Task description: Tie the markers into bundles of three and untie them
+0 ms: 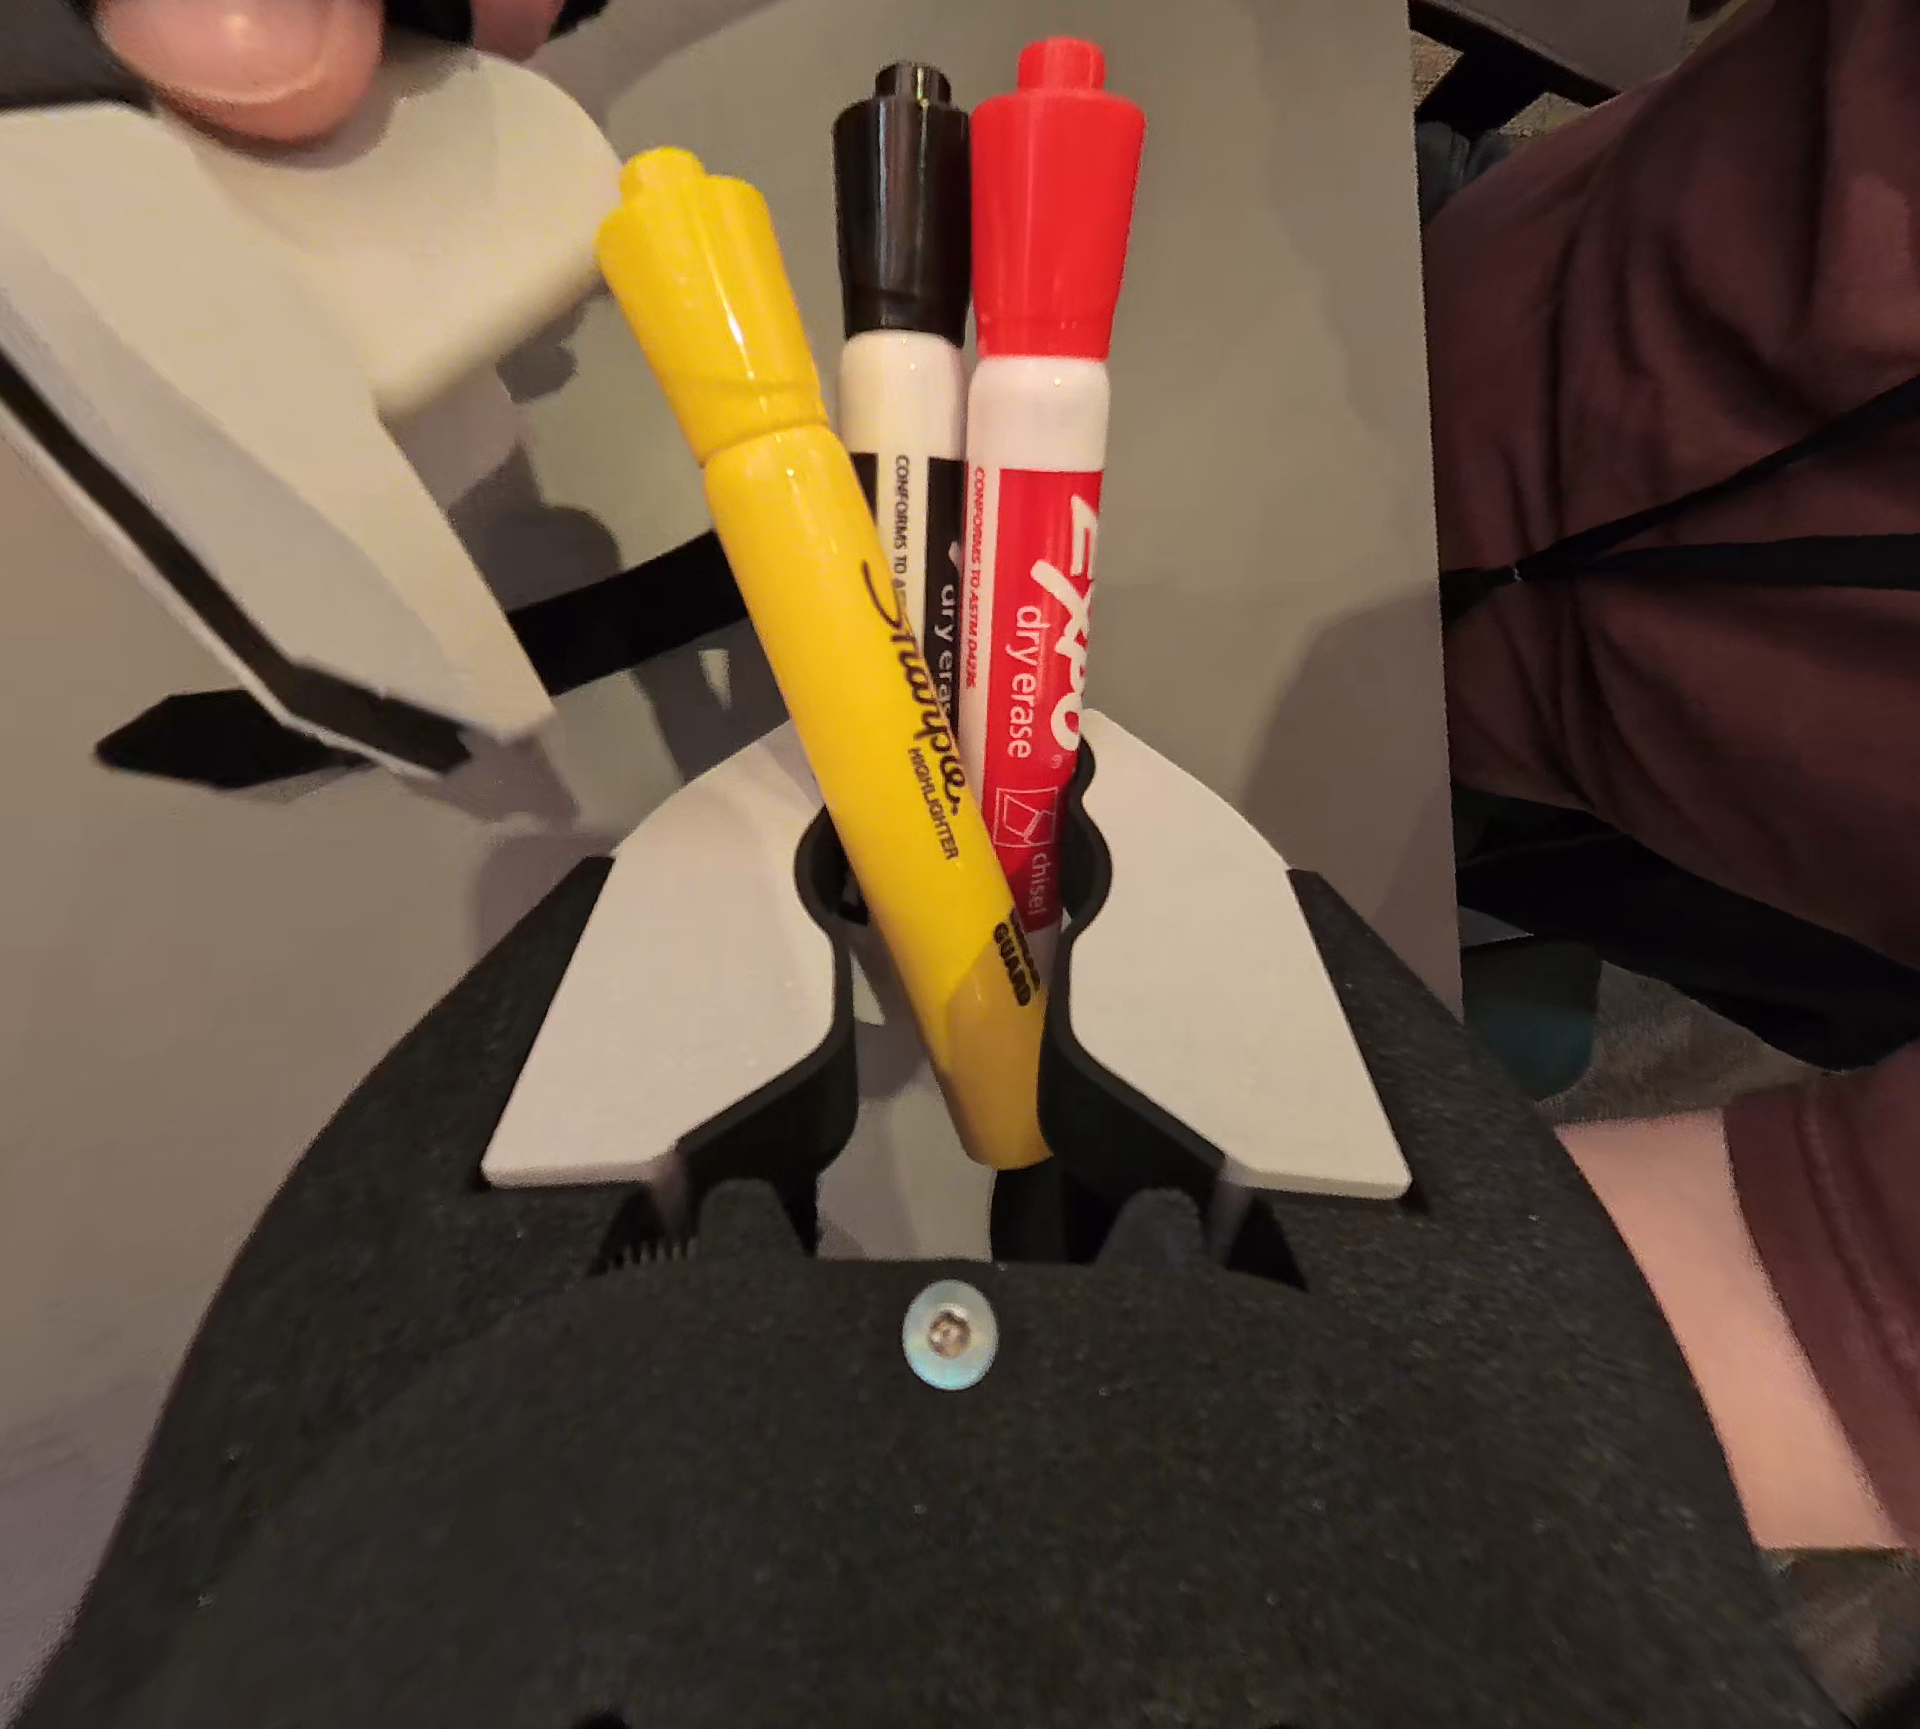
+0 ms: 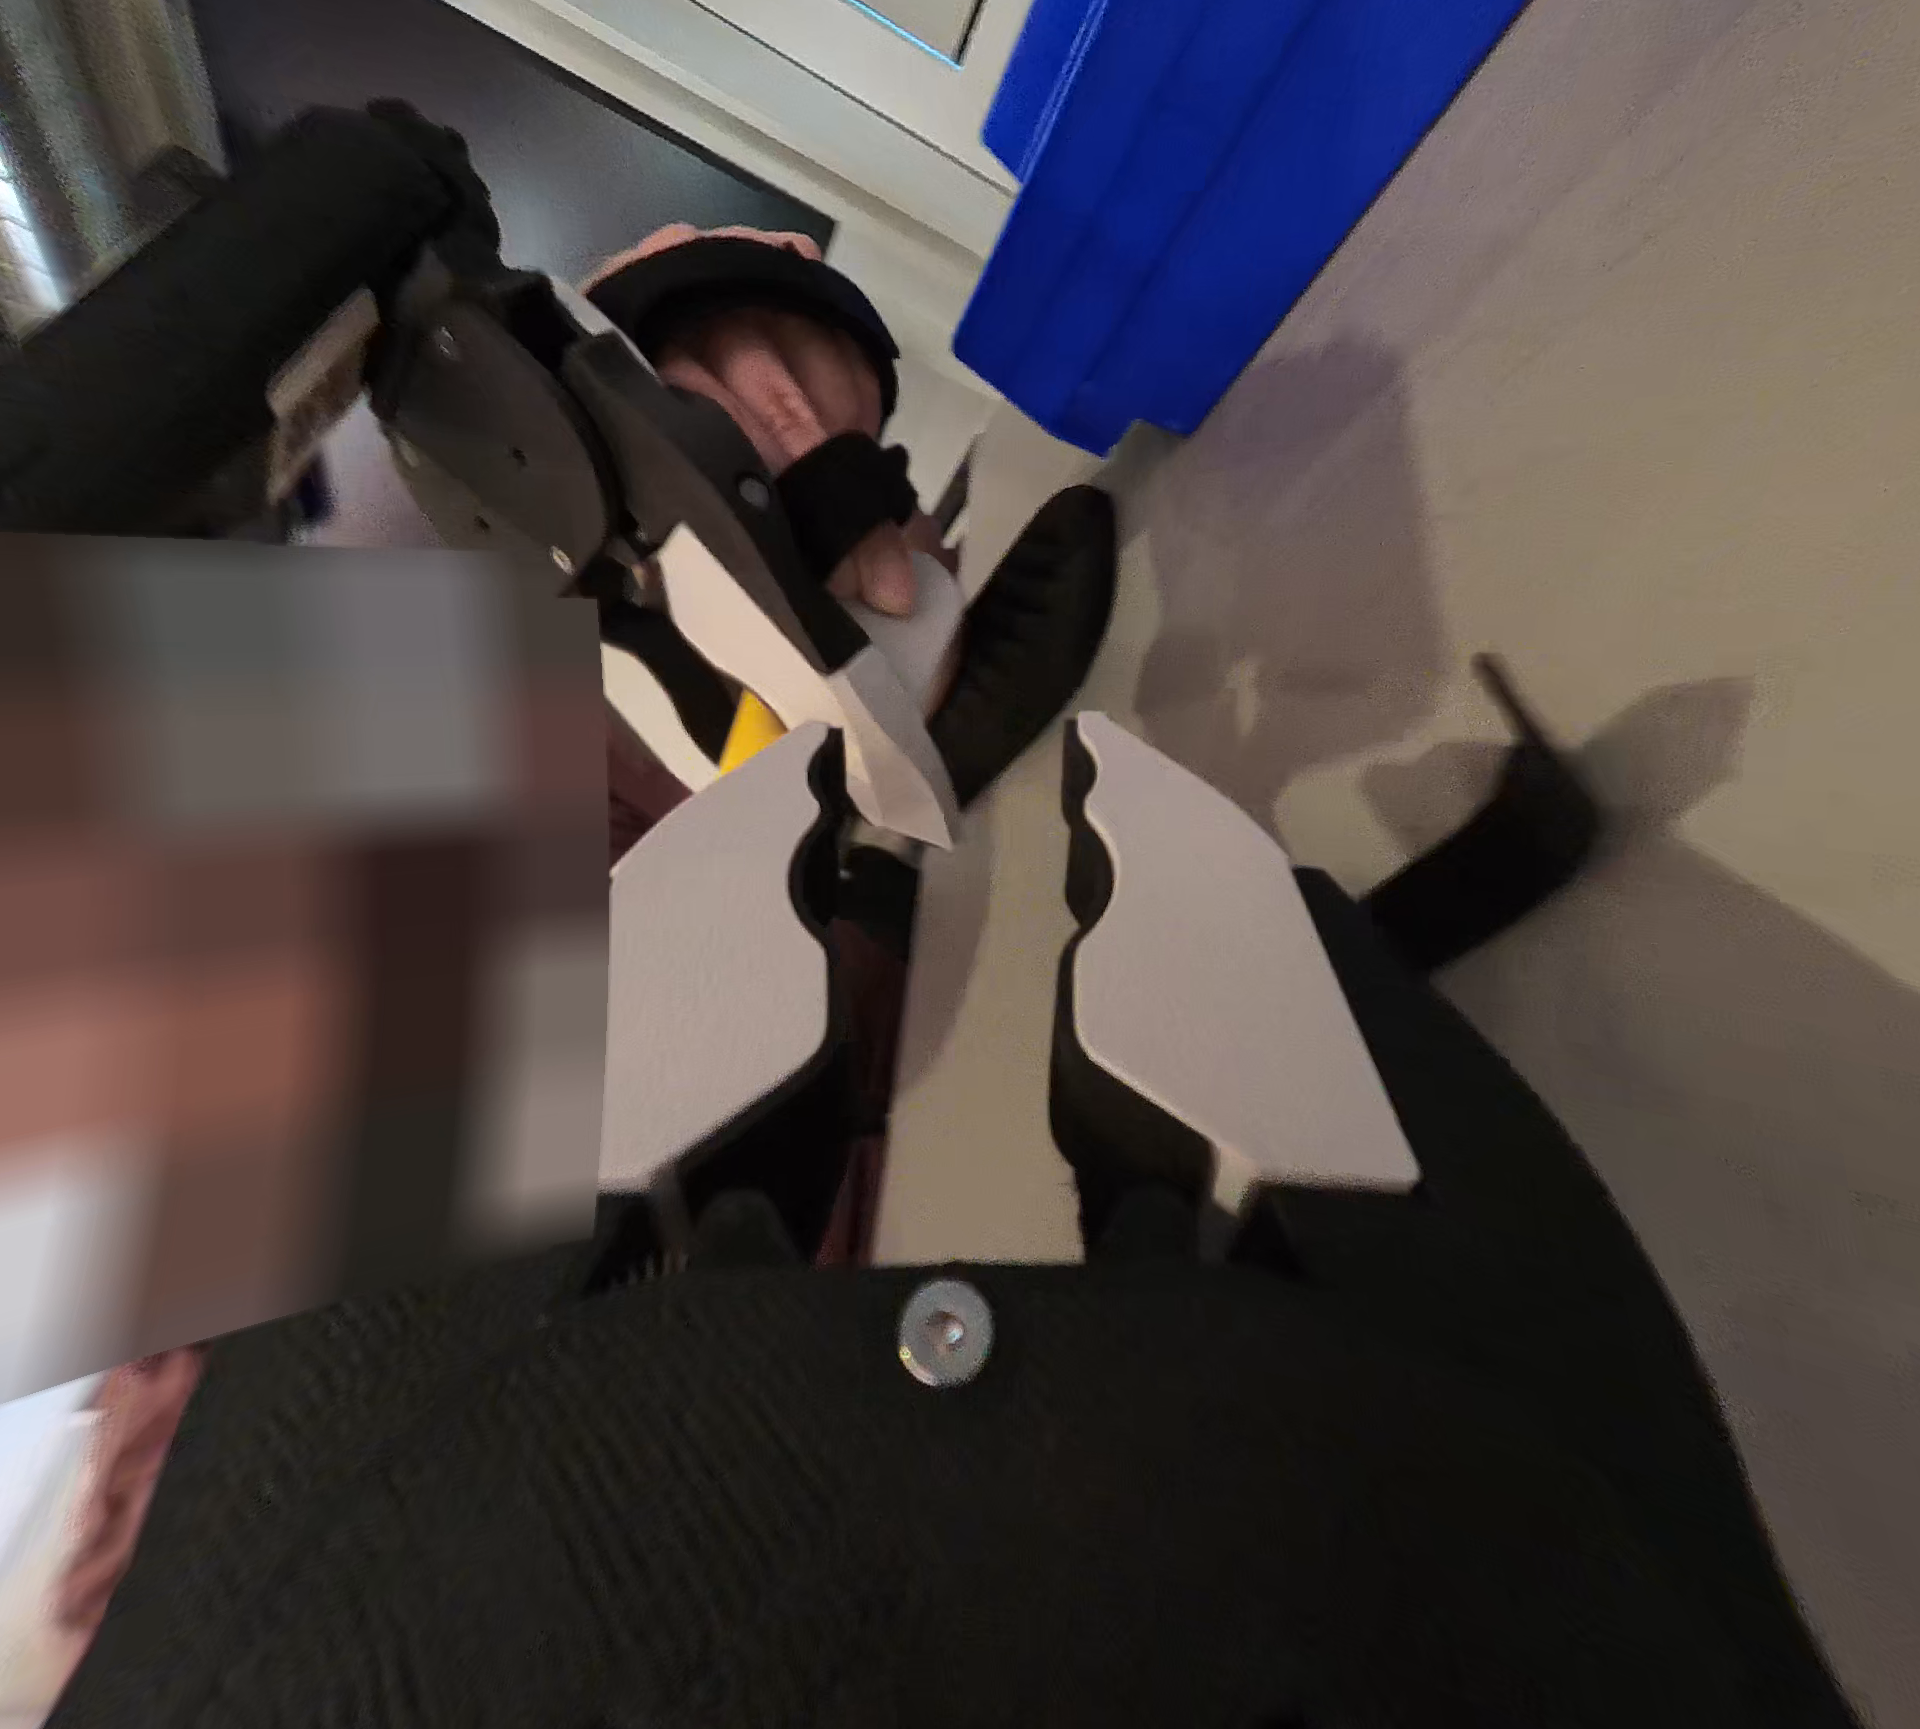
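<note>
My left gripper [image 1: 951, 806] is shut on three markers that stand up between its fingers: a yellow highlighter [image 1: 831, 640] leaning left, a black-capped dry-erase marker [image 1: 899, 308] and a red dry-erase marker [image 1: 1039, 484]. No band shows around them. My right gripper [image 2: 951, 744] is open and empty, close beside the left one. Its white fingers [image 1: 312, 453] show at the upper left of the left wrist view, near the highlighter's cap. In the right wrist view, a finger [image 2: 883, 744] of the left gripper and a bit of the yellow highlighter [image 2: 753, 734] show.
A black strap [image 2: 1029, 640] lies on the grey table [image 2: 1558, 432]; it also shows behind the markers [image 1: 623, 609]. A second black strap loop [image 2: 1496, 858] lies to the right. A blue bin [image 2: 1247, 121] stands at the back. A person's maroon clothing [image 1: 1662, 432] is beyond the table edge. Across from one pair of fingers to the other is roughly 8 cm.
</note>
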`<state>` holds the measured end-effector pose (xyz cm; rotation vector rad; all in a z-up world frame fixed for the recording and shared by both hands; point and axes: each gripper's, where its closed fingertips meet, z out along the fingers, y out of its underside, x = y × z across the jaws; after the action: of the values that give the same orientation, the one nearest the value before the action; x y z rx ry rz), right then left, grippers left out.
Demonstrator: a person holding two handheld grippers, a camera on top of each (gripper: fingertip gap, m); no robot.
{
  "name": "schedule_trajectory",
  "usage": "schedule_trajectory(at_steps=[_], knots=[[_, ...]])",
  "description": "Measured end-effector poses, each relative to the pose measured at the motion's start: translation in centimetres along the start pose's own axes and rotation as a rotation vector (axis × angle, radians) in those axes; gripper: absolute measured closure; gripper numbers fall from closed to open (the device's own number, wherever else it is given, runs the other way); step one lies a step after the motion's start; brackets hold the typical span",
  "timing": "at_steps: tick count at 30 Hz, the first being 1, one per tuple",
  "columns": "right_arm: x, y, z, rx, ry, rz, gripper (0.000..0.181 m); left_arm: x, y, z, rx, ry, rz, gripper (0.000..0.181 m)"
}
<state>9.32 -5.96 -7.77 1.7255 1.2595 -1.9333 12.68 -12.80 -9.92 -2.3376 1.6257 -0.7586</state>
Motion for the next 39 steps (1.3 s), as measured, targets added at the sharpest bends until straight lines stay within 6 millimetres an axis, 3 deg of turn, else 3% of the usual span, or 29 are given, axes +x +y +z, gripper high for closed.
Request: schedule_trajectory(at_steps=[3,6,9,11,15,18,22,24,27,30,33,39], knots=[[0.5,-0.5,-1.5,0.037,0.093,-0.143,0.140,-0.5,0.4,-1.0,0.018,-0.040,-0.027,0.143],[-0.2,-0.8,-3.7,0.074,0.212,-0.493,0.140,-1.5,1.2,-1.9,0.010,-0.109,-0.055,0.143],[-2.4,-0.6,-5.5,0.109,0.309,-0.907,0.144,-2.5,1.8,-2.6,-0.013,-0.187,-0.069,0.143],[-4.3,-0.7,-6.0,0.144,0.346,-1.059,0.144,-2.7,1.9,-2.8,-0.022,-0.221,-0.054,0.143],[-8.4,0.1,-4.4,0.145,0.281,-1.154,0.121,-2.6,1.6,-3.2,-0.029,-0.282,0.039,0.143],[-8.6,0.7,-2.8,0.098,0.240,-1.099,0.117,-2.3,1.5,-3.3,-0.036,-0.293,0.054,0.143],[-7.8,0.8,-1.8,0.074,0.121,-0.899,0.116,-2.2,1.5,-3.1,-0.046,-0.283,0.054,0.143],[-7.7,1.0,-1.7,0.068,0.090,-0.891,0.121,-2.4,1.8,-2.8,-0.058,-0.272,0.031,0.143],[-6.6,1.0,-2.2,0.079,0.144,-0.929,0.124,-3.7,2.9,-2.6,-0.110,-0.306,-0.018,0.143],[-4.0,1.0,-3.5,0.076,0.269,-0.987,0.133,-4.5,4.5,-2.5,-0.176,-0.333,-0.044,0.143],[-1.4,2.8,-3.5,-0.043,0.339,-1.042,0.144,-5.2,5.9,-2.5,-0.235,-0.358,-0.074,0.143],[3.7,7.6,-1.4,-0.423,0.473,-1.132,0.139,-6.0,7.0,-3.3,-0.231,-0.380,-0.119,0.143]])
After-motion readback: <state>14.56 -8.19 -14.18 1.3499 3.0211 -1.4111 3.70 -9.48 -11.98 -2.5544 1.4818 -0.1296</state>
